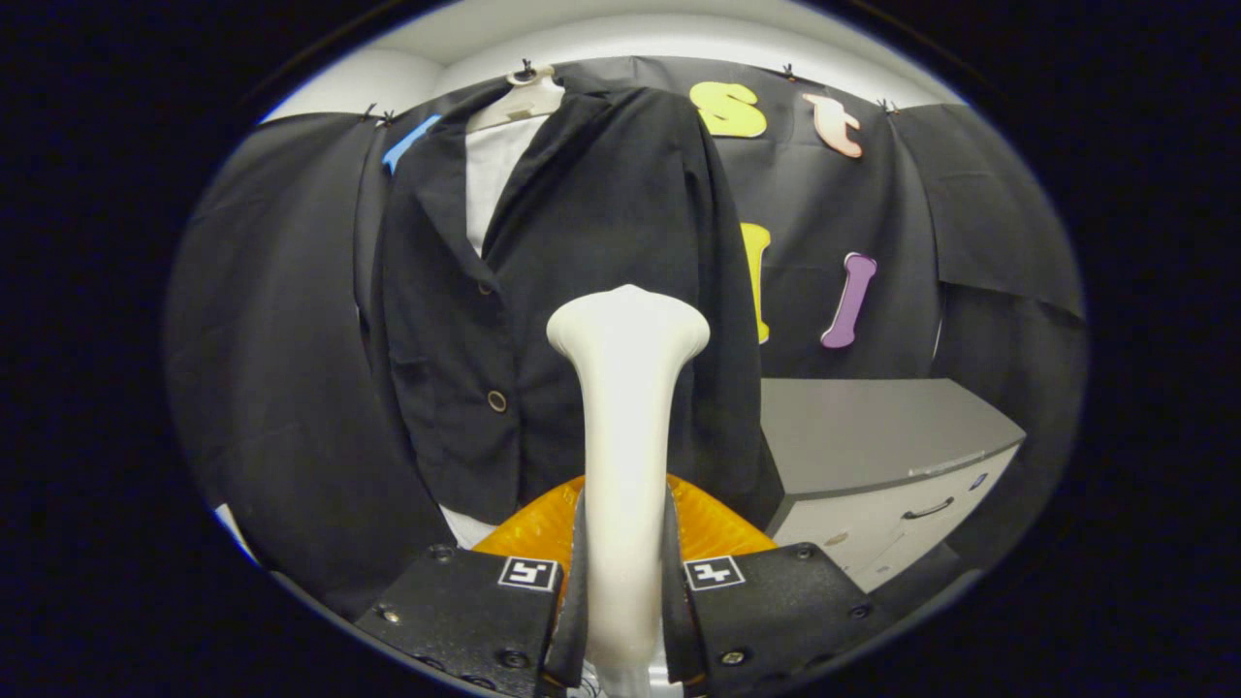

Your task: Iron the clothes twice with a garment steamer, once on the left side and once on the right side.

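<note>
A black jacket (572, 291) with brass buttons hangs on a pale hanger (519, 97) against the booth wall, a white shirt (490, 170) showing at its open collar. My gripper (625, 582) is shut on the white garment steamer (628, 407), both fingers pressing its slim handle. The steamer stands upright between the fingers, and its flared head is in front of the jacket's right half at about waist height. Whether the head touches the cloth I cannot tell. An orange translucent part (713, 528) sits behind the handle just above the fingers.
A grey cabinet (873, 436) with a drawer handle stands to the right of the jacket, its top below the steamer head. Black cloth covers the wall behind and on both sides. A pale ceiling strip runs above the hanger.
</note>
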A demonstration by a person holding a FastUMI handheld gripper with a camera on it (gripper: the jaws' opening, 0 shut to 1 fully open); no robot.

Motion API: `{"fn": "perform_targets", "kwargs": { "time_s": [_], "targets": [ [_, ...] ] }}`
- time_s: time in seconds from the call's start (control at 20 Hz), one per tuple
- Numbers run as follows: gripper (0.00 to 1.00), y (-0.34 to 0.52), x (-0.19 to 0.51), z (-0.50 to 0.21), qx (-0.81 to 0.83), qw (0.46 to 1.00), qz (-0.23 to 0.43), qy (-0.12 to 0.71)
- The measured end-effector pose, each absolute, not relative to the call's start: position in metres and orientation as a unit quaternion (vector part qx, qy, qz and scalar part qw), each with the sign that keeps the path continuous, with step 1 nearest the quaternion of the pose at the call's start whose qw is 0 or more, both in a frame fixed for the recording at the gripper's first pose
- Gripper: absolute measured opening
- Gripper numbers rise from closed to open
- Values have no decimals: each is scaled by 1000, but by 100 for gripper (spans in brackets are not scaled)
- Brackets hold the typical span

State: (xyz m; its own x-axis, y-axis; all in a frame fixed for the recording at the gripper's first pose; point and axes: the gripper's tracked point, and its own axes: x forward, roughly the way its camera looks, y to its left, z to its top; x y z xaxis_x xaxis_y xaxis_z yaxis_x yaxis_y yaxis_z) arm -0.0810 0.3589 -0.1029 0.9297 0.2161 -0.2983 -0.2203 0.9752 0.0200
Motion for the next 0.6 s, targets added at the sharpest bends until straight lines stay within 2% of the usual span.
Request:
{"fn": "perform_targets", "kwargs": {
  "time_s": [0.6],
  "targets": [
    [34, 351, -104, -190, -28, 967, 117, 225]
  ]
}}
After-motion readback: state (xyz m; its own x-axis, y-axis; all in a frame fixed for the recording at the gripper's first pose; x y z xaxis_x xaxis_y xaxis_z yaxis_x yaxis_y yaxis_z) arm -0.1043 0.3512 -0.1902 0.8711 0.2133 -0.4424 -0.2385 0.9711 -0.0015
